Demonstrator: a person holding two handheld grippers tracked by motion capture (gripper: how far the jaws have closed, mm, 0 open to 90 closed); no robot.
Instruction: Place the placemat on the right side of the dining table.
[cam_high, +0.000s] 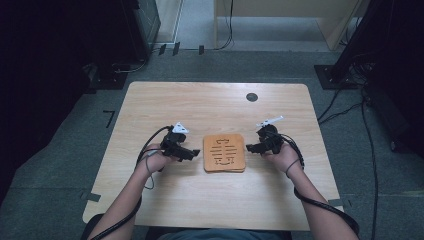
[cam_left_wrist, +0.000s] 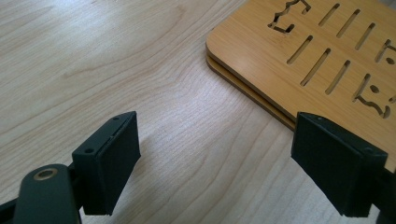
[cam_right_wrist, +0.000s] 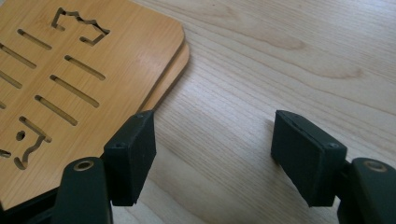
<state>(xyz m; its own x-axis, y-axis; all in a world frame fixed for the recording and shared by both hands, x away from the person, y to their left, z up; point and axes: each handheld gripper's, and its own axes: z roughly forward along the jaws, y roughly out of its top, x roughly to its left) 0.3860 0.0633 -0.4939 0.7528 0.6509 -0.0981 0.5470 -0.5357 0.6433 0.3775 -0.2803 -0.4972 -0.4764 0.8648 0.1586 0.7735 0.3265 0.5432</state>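
Pale wood-grain laminate covered the tabletop (cam_high: 165, 200), a rounded-corner rectangle whose bare near part lay between the person's two forearms, which came in from the near edge. Farther in, at the middle of the tabletop, lay the wooden boards (cam_high: 224, 153): two thin, honey-coloured, nearly square plates with rounded corners, stacked flat one on the other, the lower one peeking out along the near edge. The top board was smooth and cut through with short parallel slots and a few curly figures; the slots ran across the tabletop from left to right, in rows one behind the other. Being almost square, the stack showed no clear long axis, and its edges sat roughly parallel to the tabletop's edges.

The left claw (cam_high: 191, 154) rested just beside the stack's left edge, pointing toward it; in the left gripper view its black, blocky jaws stood wide apart with nothing between them, one of them overlapping the boards' (cam_left_wrist: 299, 42) corner in that view. The right claw (cam_high: 250, 148) mirrored it at the right edge, jaws likewise apart and empty over bare grain, beside the boards (cam_right_wrist: 70, 60).

Beyond them, near the far edge, sat a small dark round grommet (cam_high: 252, 97). Past the tabletop lay grey carpet (cam_high: 240, 65) with trailing cables.
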